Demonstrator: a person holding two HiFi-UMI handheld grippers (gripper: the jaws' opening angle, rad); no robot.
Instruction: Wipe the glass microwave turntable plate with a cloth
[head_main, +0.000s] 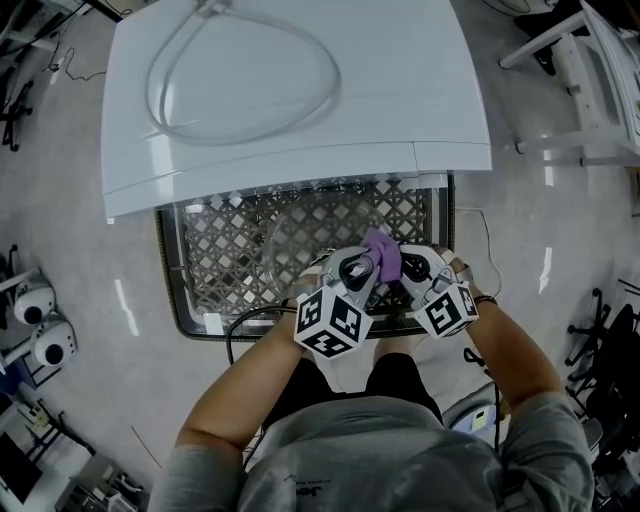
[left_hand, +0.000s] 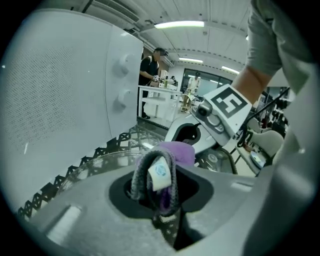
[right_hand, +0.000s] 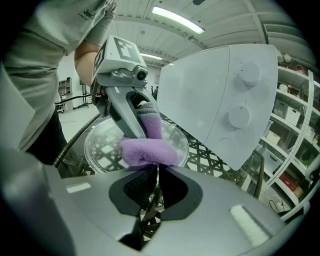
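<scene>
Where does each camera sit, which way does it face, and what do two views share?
Head view: on the head, facing steeply down at microwave, plate, left gripper, right gripper; forearms show.
Left gripper view: on that gripper, facing right gripper; an arm shows.
Right gripper view: on that gripper, facing left gripper; torso shows.
Both gripper views share cloth and plate.

We bring both grippers tip to tip at the purple cloth (head_main: 381, 250). Our left gripper (head_main: 370, 268) bites it from the left, jaws closed on it. Our right gripper (head_main: 402, 268) clamps it from the right. Our forearms (head_main: 245, 385) converge on the cloth, elbows wide.
</scene>
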